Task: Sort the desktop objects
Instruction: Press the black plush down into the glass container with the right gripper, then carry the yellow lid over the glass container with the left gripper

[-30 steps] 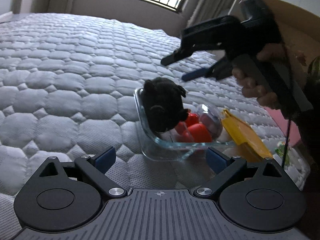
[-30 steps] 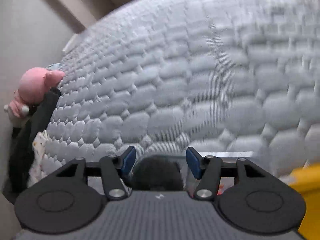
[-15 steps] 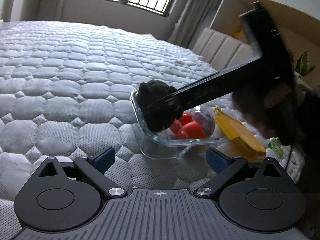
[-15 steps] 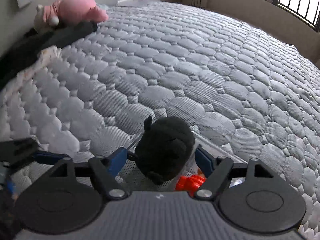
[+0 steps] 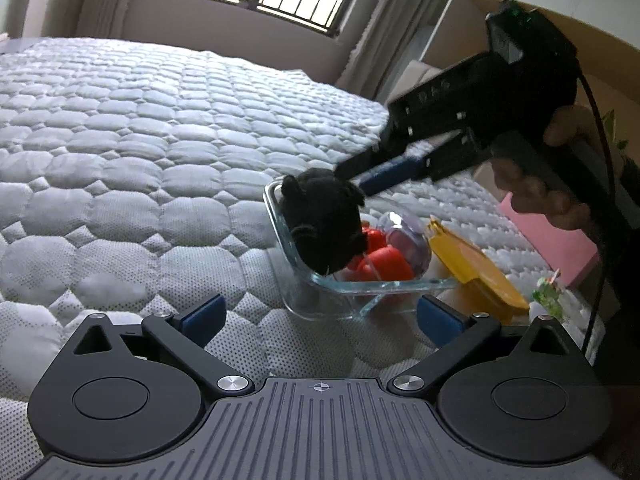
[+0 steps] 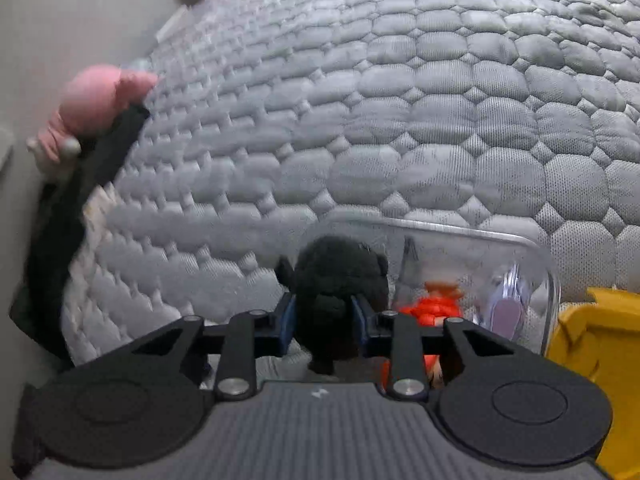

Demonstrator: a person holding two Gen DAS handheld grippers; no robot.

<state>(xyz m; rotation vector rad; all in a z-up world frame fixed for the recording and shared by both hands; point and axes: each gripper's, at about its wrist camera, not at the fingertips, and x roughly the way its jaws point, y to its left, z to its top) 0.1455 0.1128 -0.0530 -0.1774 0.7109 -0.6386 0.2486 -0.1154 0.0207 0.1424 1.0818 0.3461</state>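
Observation:
A black plush toy (image 5: 324,226) sits at the near-left end of a clear glass container (image 5: 360,288) on the quilted bed. My right gripper (image 6: 323,318) is shut on the black plush toy (image 6: 340,280), its blue pads pressing both sides; it reaches in from the right in the left wrist view (image 5: 360,182). Red toys (image 5: 384,264) and a clear purple piece (image 5: 404,240) lie in the container. My left gripper (image 5: 320,314) is open and empty, just short of the container's near wall.
A yellow lid (image 5: 472,268) lies right of the container, also in the right wrist view (image 6: 596,344). A pink plush (image 6: 96,104) and dark cloth (image 6: 72,200) lie at the bed's far edge. A pink box (image 5: 560,240) and a small green packet (image 5: 550,292) sit at right.
My right gripper has closed from open around the black plush to shut on it. The left gripper has stayed open in front of the container.

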